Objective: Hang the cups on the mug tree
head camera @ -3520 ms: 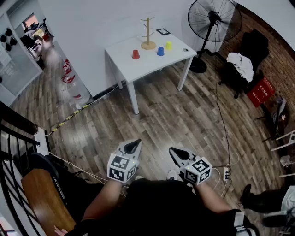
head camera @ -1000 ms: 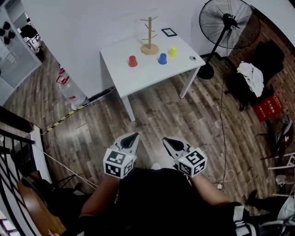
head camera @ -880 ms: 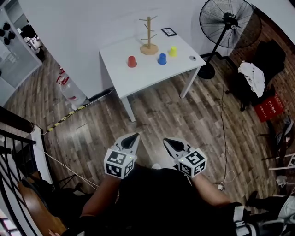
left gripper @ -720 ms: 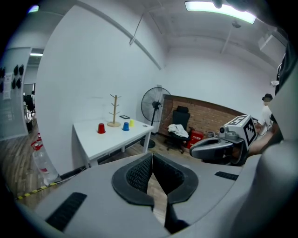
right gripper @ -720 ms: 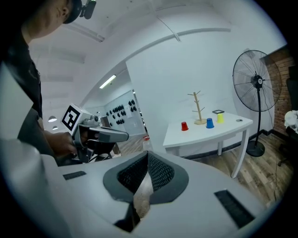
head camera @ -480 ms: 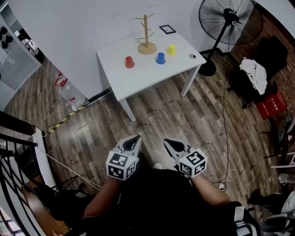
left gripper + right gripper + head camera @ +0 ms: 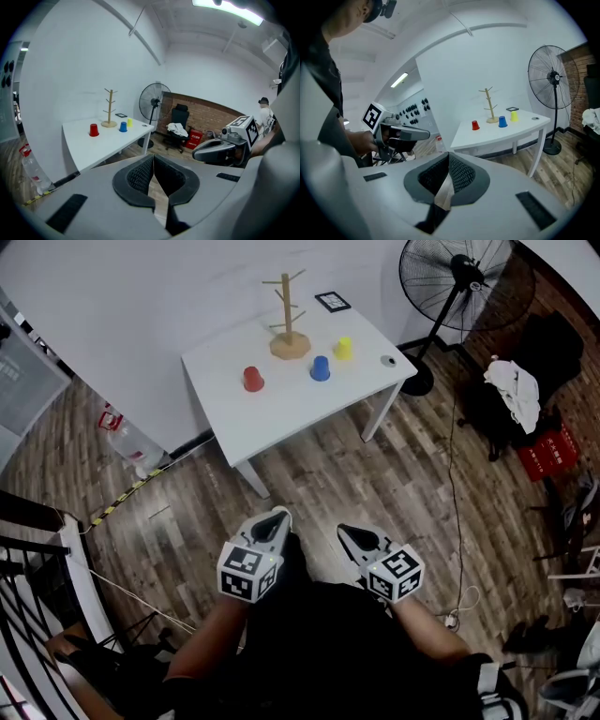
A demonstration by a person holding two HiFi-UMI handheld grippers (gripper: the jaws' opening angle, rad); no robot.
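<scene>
Head view, nearest first: the left gripper [image 7: 278, 514] and the right gripper [image 7: 343, 531] are held low before the person's body, above the wood floor [image 7: 375, 474]. Both are clenched with nothing between the jaws. They are well apart from the table [image 7: 281, 413], so no cup is touched yet.

Nothing lies on the straight way to the near edge. A thin cable [image 7: 454, 493] runs over the floor at the right, and I think a foot could catch it only if the person goes around that side.

On the table, the red cup [image 7: 252, 379] stands toward the left edge, the blue cup [image 7: 320, 368] in the middle and the yellow cup [image 7: 344, 348] more to the right. All three are just before the mug tree [image 7: 288, 324], which stands at the far edge by the wall. Whether the cups have handles is too small to tell.

My worry is the tree. It looks slim and light, and a cup pushed hard on a peg may tip it, or the cup may slip off.

A small round thing [image 7: 388, 360] lies at the right corner and a framed card [image 7: 331, 302] at the far corner. Behind stands a big fan [image 7: 450, 282].
</scene>
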